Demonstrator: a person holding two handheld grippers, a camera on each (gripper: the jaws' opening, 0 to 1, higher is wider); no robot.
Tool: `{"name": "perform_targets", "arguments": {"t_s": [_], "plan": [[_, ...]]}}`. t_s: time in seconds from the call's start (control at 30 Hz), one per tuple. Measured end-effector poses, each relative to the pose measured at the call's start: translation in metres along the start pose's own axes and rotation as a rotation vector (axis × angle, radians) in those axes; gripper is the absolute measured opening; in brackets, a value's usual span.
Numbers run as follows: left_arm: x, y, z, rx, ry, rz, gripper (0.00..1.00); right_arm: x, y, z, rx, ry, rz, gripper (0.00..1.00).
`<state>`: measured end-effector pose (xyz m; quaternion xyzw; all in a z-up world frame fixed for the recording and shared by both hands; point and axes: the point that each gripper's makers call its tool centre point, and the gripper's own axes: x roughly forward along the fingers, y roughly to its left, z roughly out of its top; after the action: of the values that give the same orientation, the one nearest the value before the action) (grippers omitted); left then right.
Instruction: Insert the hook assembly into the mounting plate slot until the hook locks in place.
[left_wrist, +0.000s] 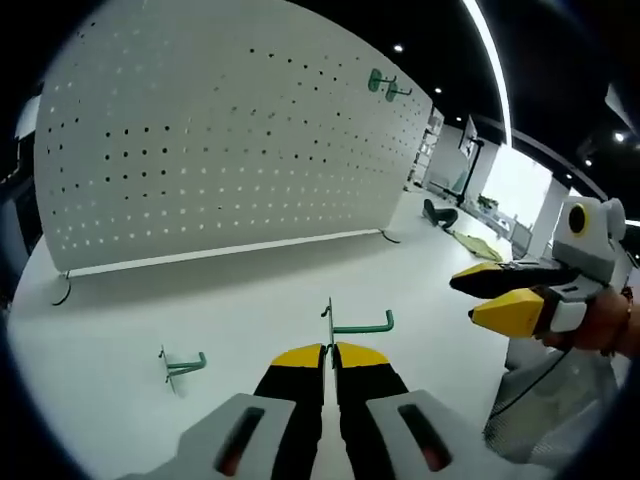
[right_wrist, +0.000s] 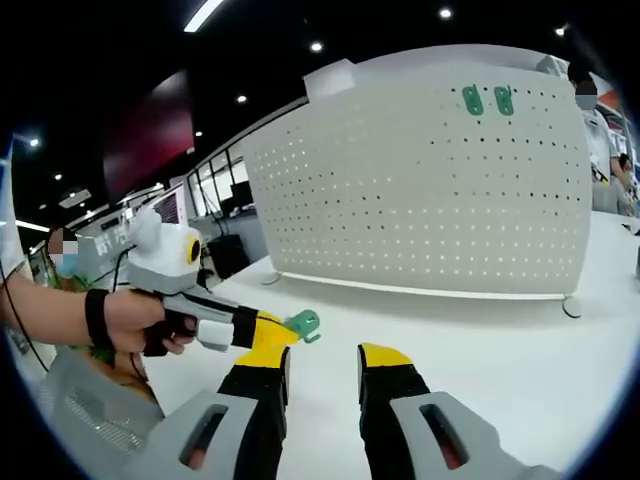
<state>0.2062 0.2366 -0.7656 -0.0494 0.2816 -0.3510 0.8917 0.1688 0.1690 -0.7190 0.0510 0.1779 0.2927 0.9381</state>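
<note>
A: Nearest the lens in the left gripper view, the left gripper (left_wrist: 329, 352) is recorded with its yellow-tipped jaws pressed together on a green hook (left_wrist: 355, 325); the thin back plate of the hook is pinched between the tips; the arm of the hook runs out to the right of the jaws, roughly level, and ends in a small upturned tip.

B: Noted; is a second hook seen?

A: Yes; a spare hook (left_wrist: 180, 365) is seen lying on the white table (left_wrist: 120, 310), to the left of the jaws and apart from them; its arm also points right.

B: And the target?

A: The pegboard (left_wrist: 220, 140) is taken to be the mounting plate; it stands upright beyond the jaws, well apart from the held hook; its long axis runs left to right; a mounted hook (left_wrist: 385, 85) is already set near its upper right.

B: The other hand?

A: The right gripper (right_wrist: 322, 358) is logged with jaws spread and nothing between them; in the right gripper view the held hook is seen at the other gripper's tips, just beside the left jaw.

B: Judgement?

A: The left gripper is judged the acting one; the hook's back plate would need to be turned to face the board, arm pointing away from it, before being carried forward.
</note>
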Motion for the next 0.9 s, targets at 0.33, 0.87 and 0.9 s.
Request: {"name": "perform_targets", "arguments": {"t_s": [0.33,0.87,0.9], "plan": [[-0.017,-0.020,0.007,0.010,-0.052,-0.031,0.04,0.001,0.013,0.003,0.013,-0.011,0.026,0.25],[-0.042,-0.047,0.015,0.030,-0.154,-0.074,0.04,-0.002,0.039,0.008,0.112,-0.038,0.088,0.13],[-0.044,-0.048,0.015,0.036,-0.162,-0.076,0.04,-0.002,0.041,0.008,0.123,-0.037,0.093,0.13]]}}
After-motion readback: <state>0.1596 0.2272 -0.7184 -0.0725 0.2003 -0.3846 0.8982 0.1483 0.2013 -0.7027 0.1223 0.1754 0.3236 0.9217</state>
